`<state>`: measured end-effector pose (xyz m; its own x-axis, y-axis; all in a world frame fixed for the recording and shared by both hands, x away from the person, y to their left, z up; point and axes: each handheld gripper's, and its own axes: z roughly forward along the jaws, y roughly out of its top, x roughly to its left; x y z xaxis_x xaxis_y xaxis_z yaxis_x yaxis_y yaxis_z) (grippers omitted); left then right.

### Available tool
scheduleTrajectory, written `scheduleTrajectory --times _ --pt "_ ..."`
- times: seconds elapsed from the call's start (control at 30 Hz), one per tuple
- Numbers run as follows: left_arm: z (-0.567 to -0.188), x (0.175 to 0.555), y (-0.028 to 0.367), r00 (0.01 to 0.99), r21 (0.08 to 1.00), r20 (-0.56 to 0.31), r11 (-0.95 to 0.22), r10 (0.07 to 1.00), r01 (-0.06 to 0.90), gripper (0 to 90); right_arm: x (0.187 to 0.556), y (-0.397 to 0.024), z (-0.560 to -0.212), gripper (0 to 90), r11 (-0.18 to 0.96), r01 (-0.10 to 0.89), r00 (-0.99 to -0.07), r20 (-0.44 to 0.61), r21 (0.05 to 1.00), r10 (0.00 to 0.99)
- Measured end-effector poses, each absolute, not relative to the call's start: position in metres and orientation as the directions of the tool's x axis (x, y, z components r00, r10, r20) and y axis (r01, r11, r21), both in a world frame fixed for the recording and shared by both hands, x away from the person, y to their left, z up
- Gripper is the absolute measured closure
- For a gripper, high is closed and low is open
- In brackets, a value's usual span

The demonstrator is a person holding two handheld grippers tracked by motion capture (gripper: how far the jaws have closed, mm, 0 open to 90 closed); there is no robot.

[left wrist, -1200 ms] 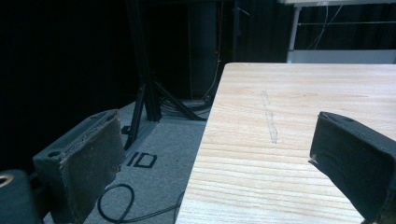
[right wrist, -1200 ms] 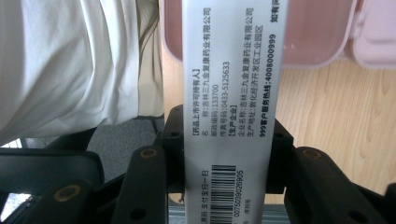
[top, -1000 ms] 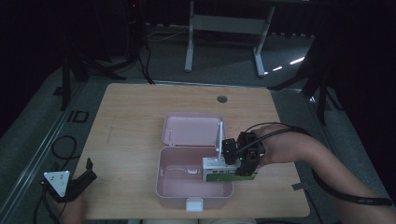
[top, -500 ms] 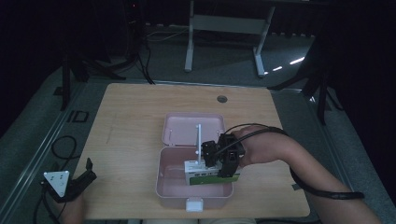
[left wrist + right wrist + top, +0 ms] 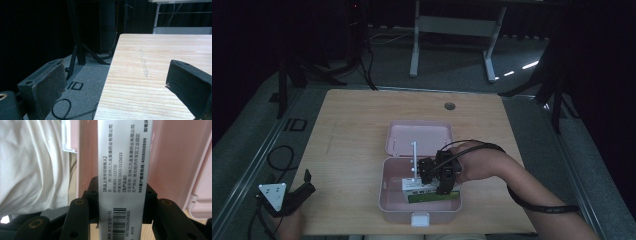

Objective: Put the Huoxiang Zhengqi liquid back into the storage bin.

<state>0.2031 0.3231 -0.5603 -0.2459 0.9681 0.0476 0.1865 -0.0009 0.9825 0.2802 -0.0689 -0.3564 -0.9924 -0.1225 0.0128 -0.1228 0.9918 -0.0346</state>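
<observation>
Right gripper (image 5: 432, 182) is clamped on a carton (image 5: 121, 170), jaws pressing its two long sides, carton lying flat across the tub of the pink box (image 5: 384, 192). In the high view the carton (image 5: 424, 190) sits toward the tub's right half, near the front wall; bare tub floor to its left. Box is open, lid (image 5: 419, 139) laid flat behind the tub, a thin white strip (image 5: 414, 157) standing up at the hinge side. Tub front is close to the table (image 5: 352, 125) front edge; latch (image 5: 420, 219) almost at the edge. Wide bare wood left of and behind the box.

Carton: white panel with black print and a barcode at the jaw end, green band along one side. Pink wall runs just beside it on both sides in the right gripper view.

Left gripper (image 5: 294, 195) hangs at the table's front-left corner, jaws apart, holding nothing; left gripper view looks along the table's left edge.
</observation>
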Motion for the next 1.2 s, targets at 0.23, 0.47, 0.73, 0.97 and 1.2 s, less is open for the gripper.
scheduleTrajectory --times 0.23,0.47,0.73,0.97,1.2 --pt "-0.56 0.203 0.323 -0.243 0.982 0.049 -0.003 0.969 0.188 3.2 0.286 -0.068 -0.382 62.2 0.994 -0.109 -0.993 0.043 -0.008 -0.108" --pt "-0.56 0.203 0.323 -0.244 0.983 0.049 -0.003 0.969 0.186 3.2 0.291 -0.064 -0.405 62.2 0.996 -0.094 -0.994 0.063 0.002 -0.094" --pt "-0.56 0.204 0.323 -0.241 0.983 0.049 -0.004 0.969 0.185 3.2 0.296 -0.066 -0.429 62.2 0.996 -0.09 -0.994 0.07 -0.018 -0.089" --pt "-0.56 0.204 0.323 -0.24 0.982 0.052 -0.006 0.969 0.188 3.2 0.3 -0.068 -0.447 62.1 0.996 -0.083 -0.993 0.085 -0.022 -0.081" --pt "-0.561 0.204 0.323 -0.24 0.982 0.052 -0.006 0.969 0.188 3.2 0.301 -0.068 -0.458 62.0 0.995 -0.085 -0.993 0.09 -0.045 -0.081"
